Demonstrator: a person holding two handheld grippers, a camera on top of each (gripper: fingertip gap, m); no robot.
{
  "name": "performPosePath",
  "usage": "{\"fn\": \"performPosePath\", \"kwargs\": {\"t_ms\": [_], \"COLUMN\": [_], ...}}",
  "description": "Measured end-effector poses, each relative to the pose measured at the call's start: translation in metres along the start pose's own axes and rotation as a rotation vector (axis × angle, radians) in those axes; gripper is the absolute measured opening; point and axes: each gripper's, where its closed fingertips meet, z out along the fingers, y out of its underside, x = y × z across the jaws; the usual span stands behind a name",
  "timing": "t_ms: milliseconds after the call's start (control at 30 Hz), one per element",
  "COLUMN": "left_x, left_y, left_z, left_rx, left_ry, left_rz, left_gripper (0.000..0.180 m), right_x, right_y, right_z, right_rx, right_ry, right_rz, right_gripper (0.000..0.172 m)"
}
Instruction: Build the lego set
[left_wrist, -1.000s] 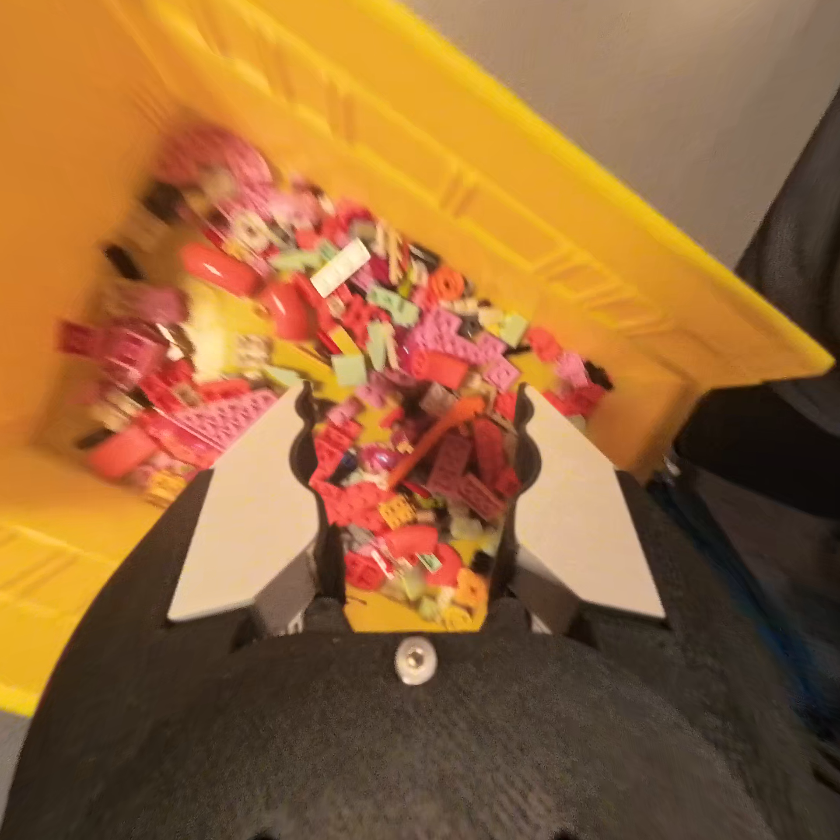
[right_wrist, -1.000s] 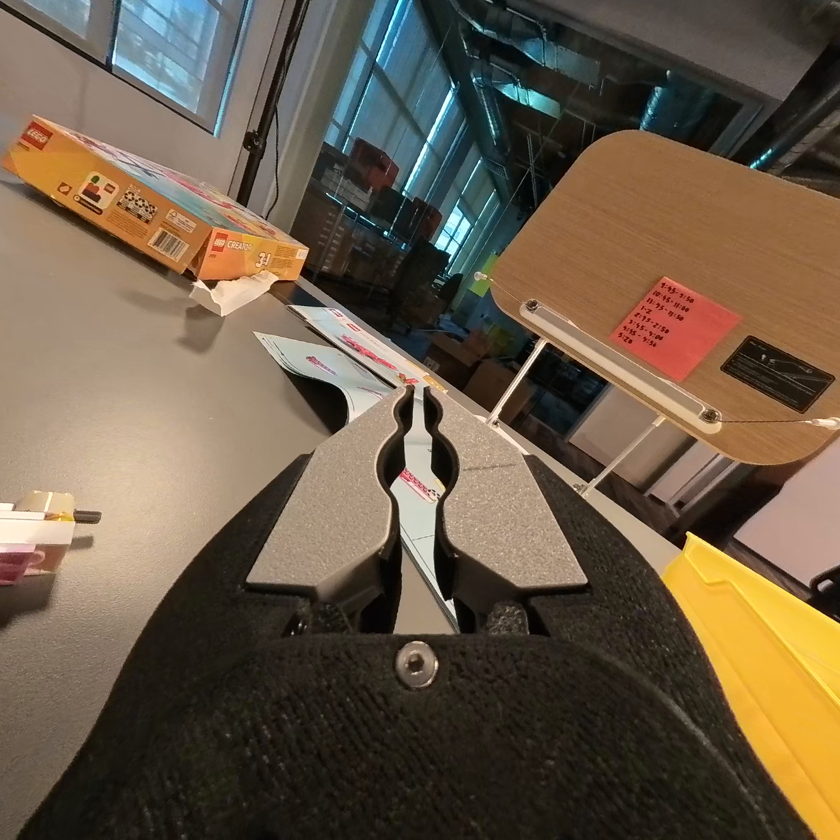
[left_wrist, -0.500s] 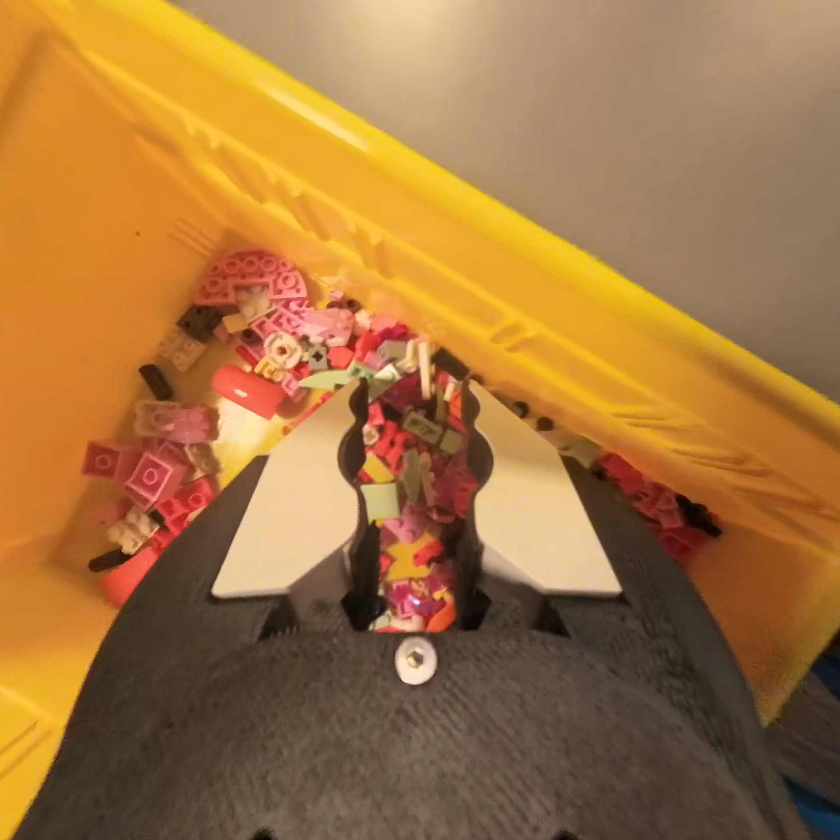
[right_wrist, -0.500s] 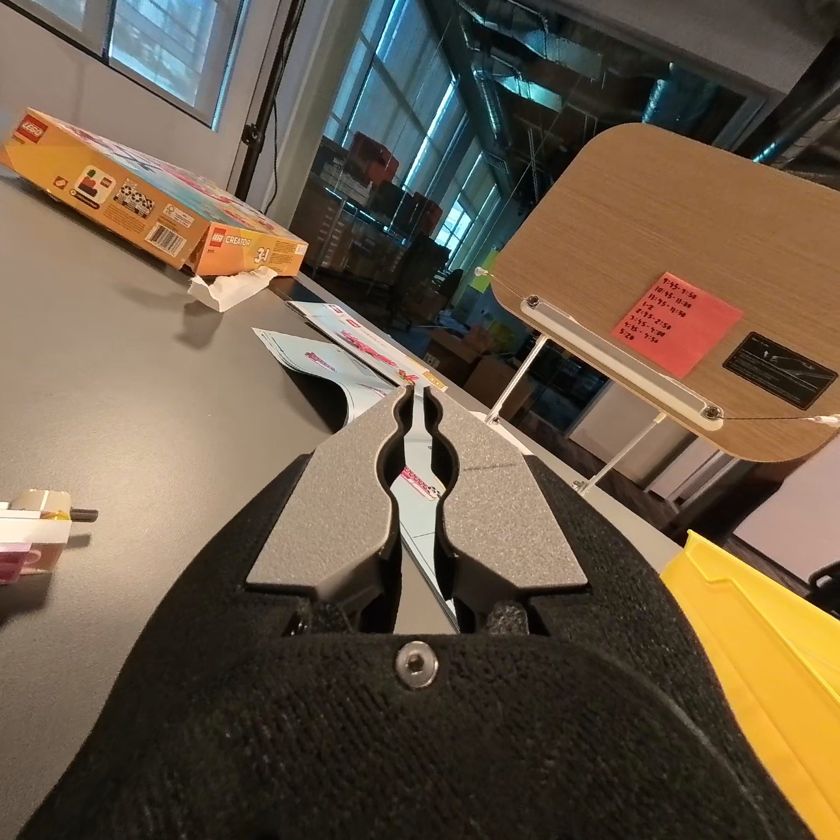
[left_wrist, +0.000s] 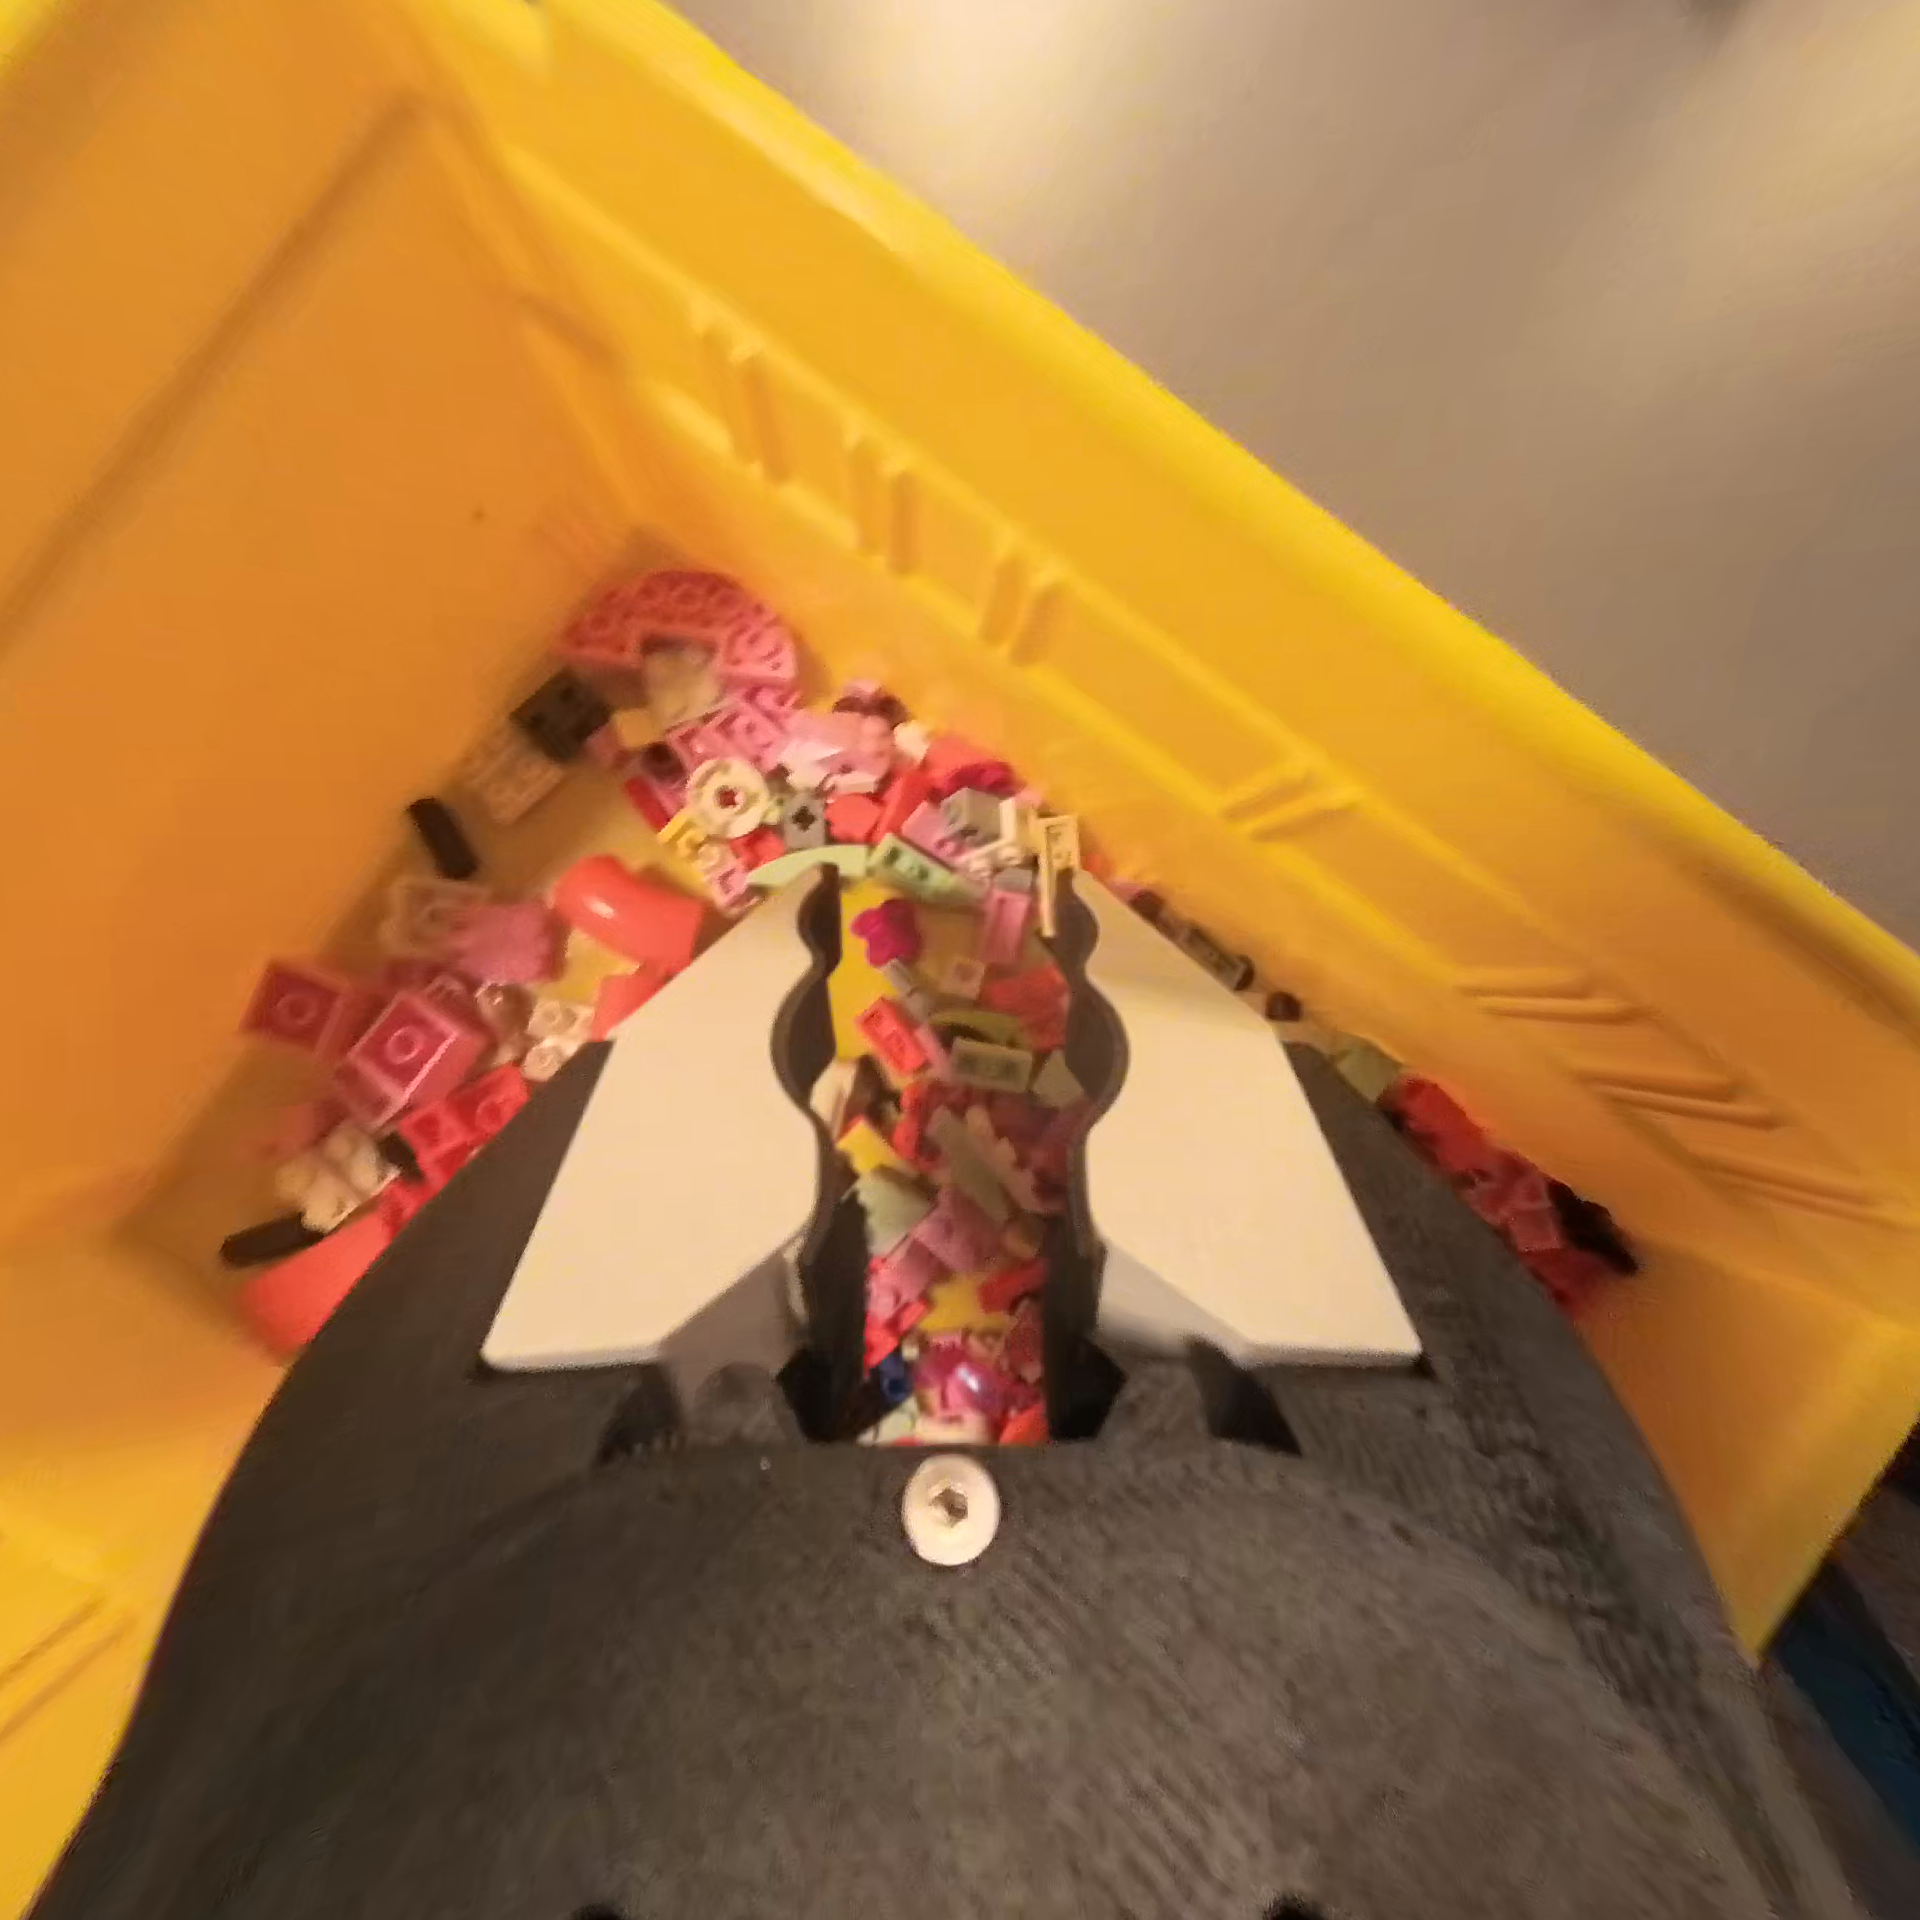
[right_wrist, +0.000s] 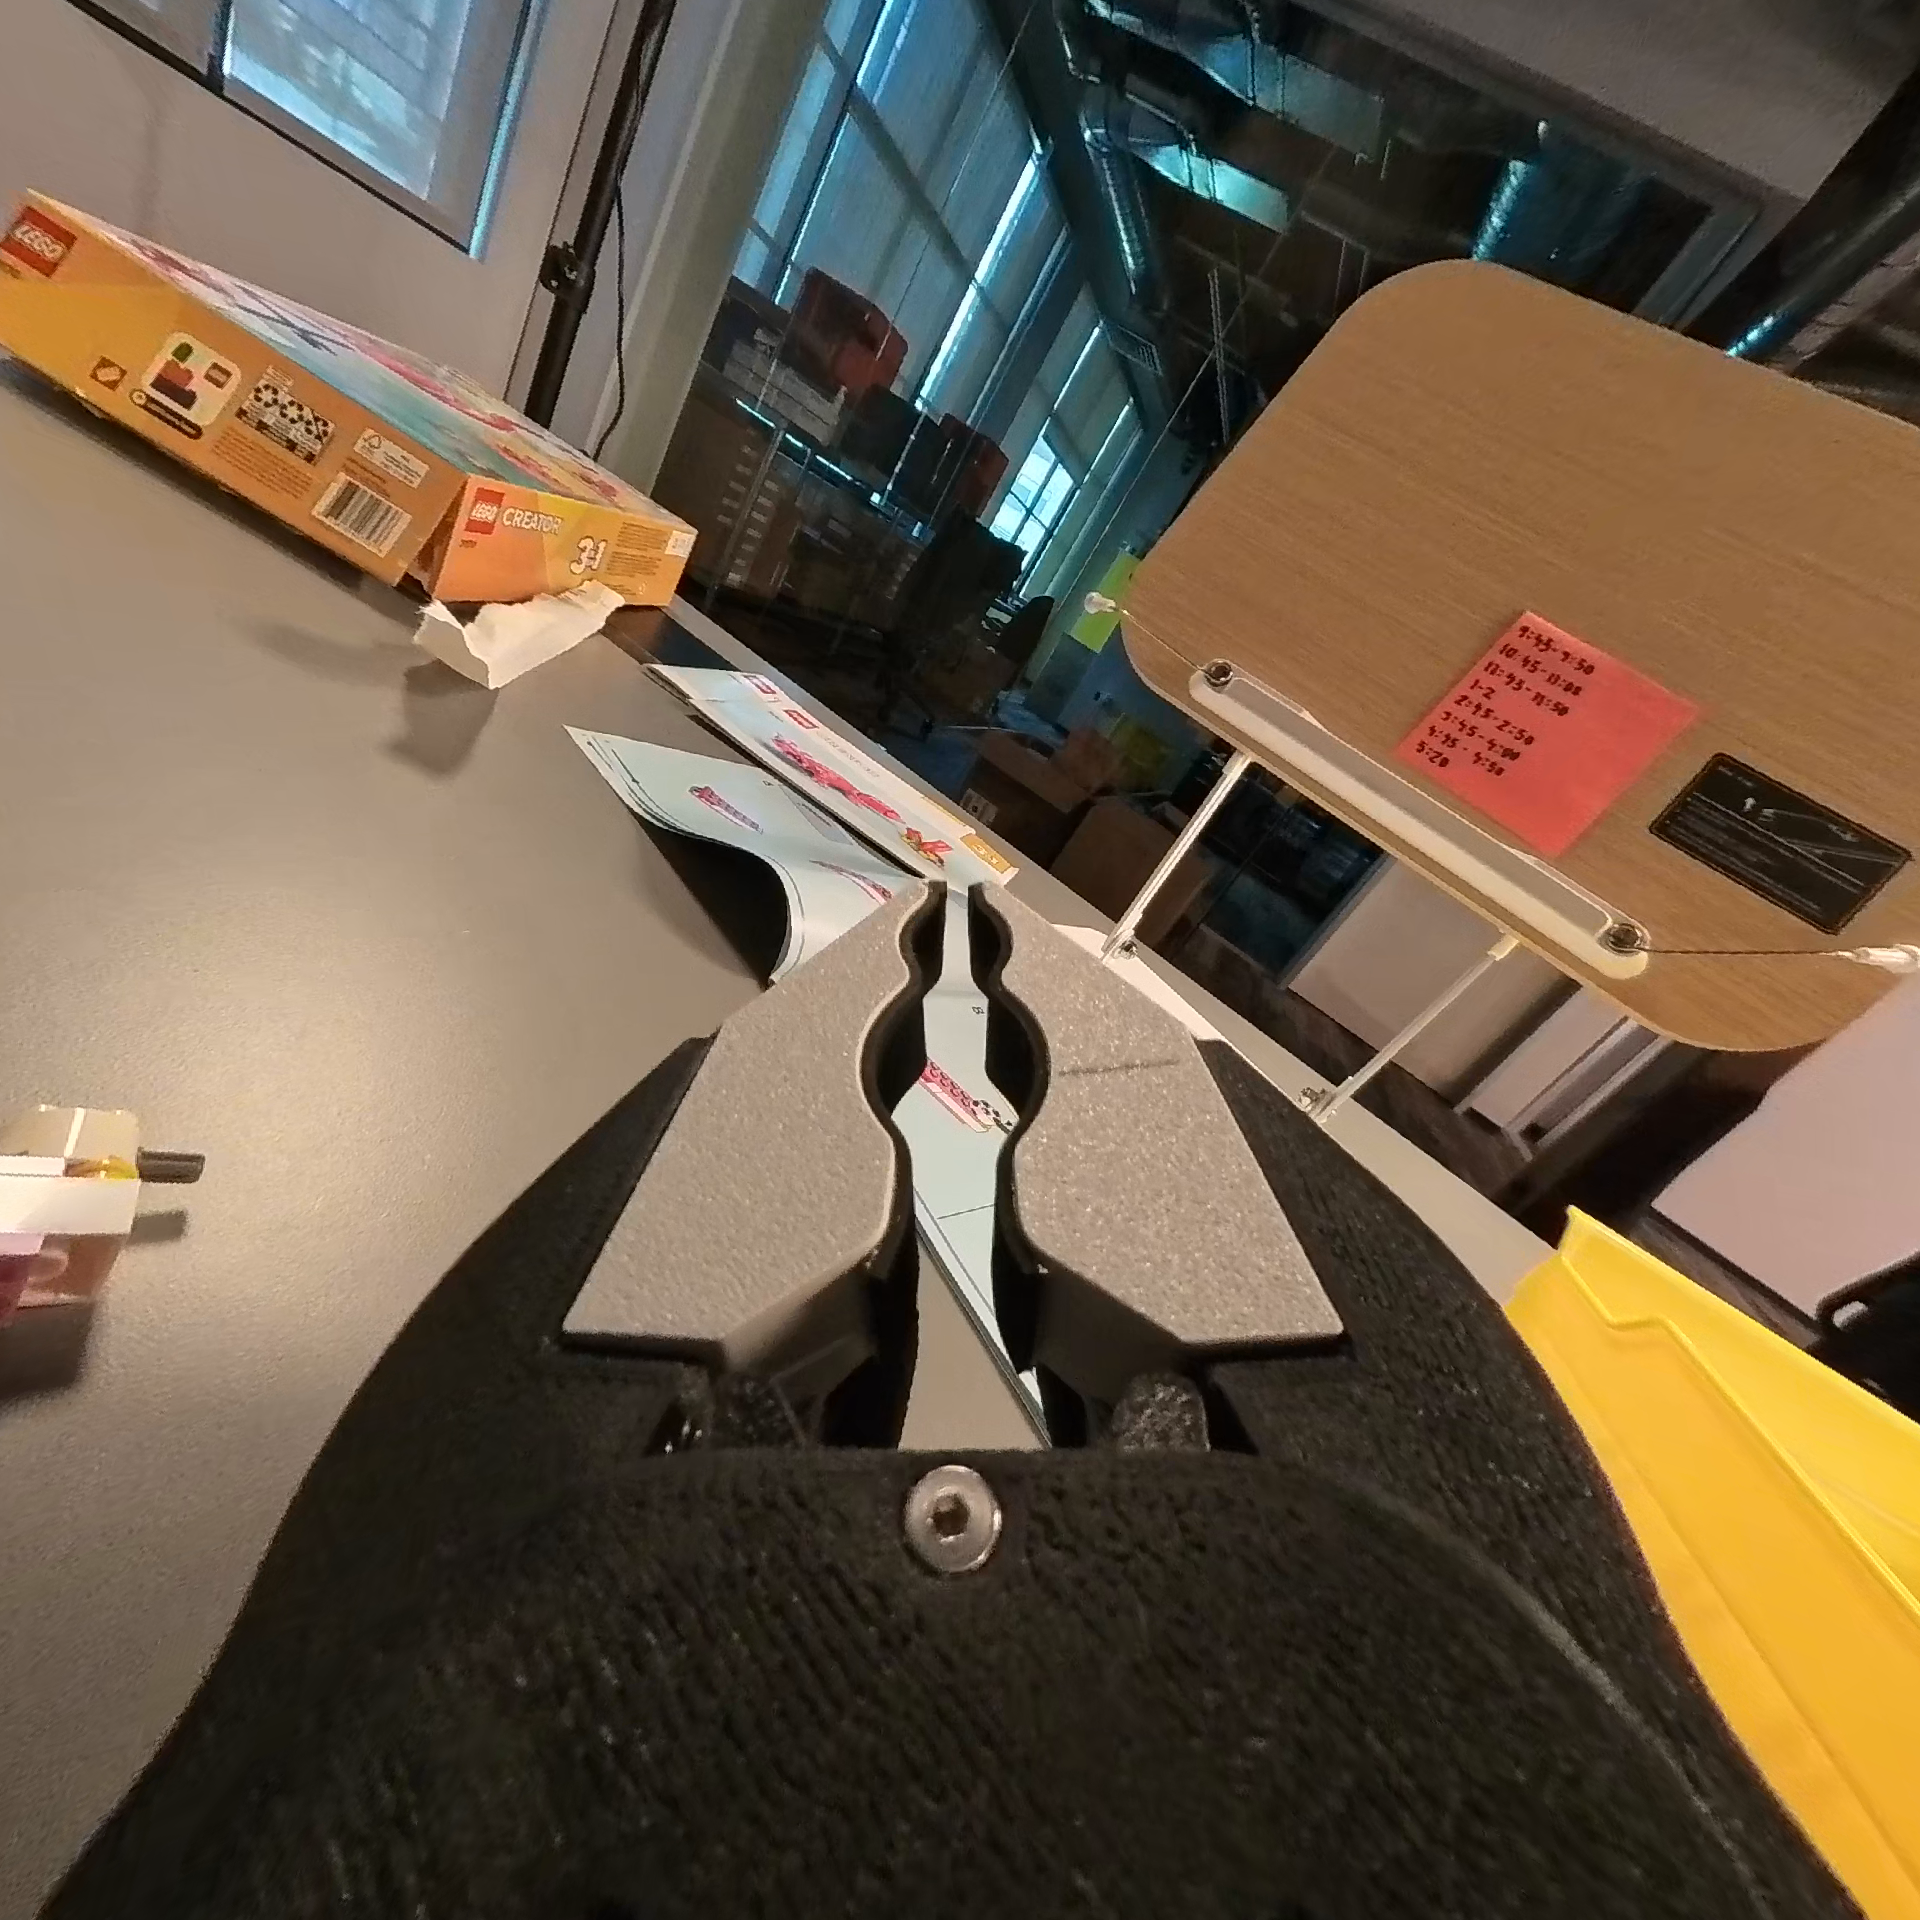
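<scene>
My left gripper is inside a yellow bin, just above a pile of small pink, red, pale green and white bricks. Its jaws stand partly open. A magenta flower piece and other loose bricks lie in the pile below the gap. A pale green arch lies by the left tip and a thin tan piece by the right tip. I see nothing pressed between the pads. My right gripper is shut with nothing in it, low over the grey table, pointing at an open instruction booklet.
An orange toy box and crumpled white paper lie at the table's far left. A small white and pink brick build sits at the left edge. A wooden board on a stand rises at the right, and the bin's rim shows at the lower right. Across from one pair of fingers to the other is roughly 40 centimeters.
My left gripper's jaws narrowed from wide open to partly open as it moved across the pile toward the bin's far corner. My right gripper stayed shut and barely moved.
</scene>
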Motion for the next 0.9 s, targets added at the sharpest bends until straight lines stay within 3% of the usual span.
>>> {"fn": "performPosePath", "kwargs": {"t_ms": [100,267,367,533,633,733,800,900], "left_x": [0.006,0.000,-0.003,-0.035,-0.041,-0.057,-0.052,-0.034], "left_y": [0.000,0.001,0.007,0.015,0.017,0.042,0.060,0.070], "left_z": [0.013,0.018,0.016,-0.001,-0.015,-0.034,-0.040,-0.038], "left_rx": [-0.014,-0.029,-0.044,-0.054,-0.048,-0.193,-0.301,-0.338], "left_ry": [-0.017,-0.049,-0.038,-0.206,-0.248,-0.375,-0.374,-0.271], "left_rz": [0.066,0.081,0.050,-0.044,-0.111,-0.210,-0.272,-0.362], "left_gripper": [0.042,0.017,0.016,0.016,0.044,0.060,0.065,0.062], "right_x": [0.000,-0.001,-0.001,-0.001,-0.002,-0.002,-0.002,-0.002], "right_y": [0.001,0.001,0.002,0.001,0.001,0.001,0.001,0.001], "right_z": [0.000,0.001,0.001,0.001,0.001,0.001,0.001,0.001], "right_rx": [-0.004,-0.010,-0.011,-0.009,-0.009,-0.008,-0.008,-0.005], "right_ry": [0.001,0.000,-0.001,-0.002,-0.005,-0.006,-0.007,-0.009], "right_rz": [-0.005,-0.011,-0.014,-0.015,-0.015,-0.014,-0.013,-0.010], "right_gripper": [0.002,0.002,0.002,0.002,0.002,0.002,0.002,0.002]}}
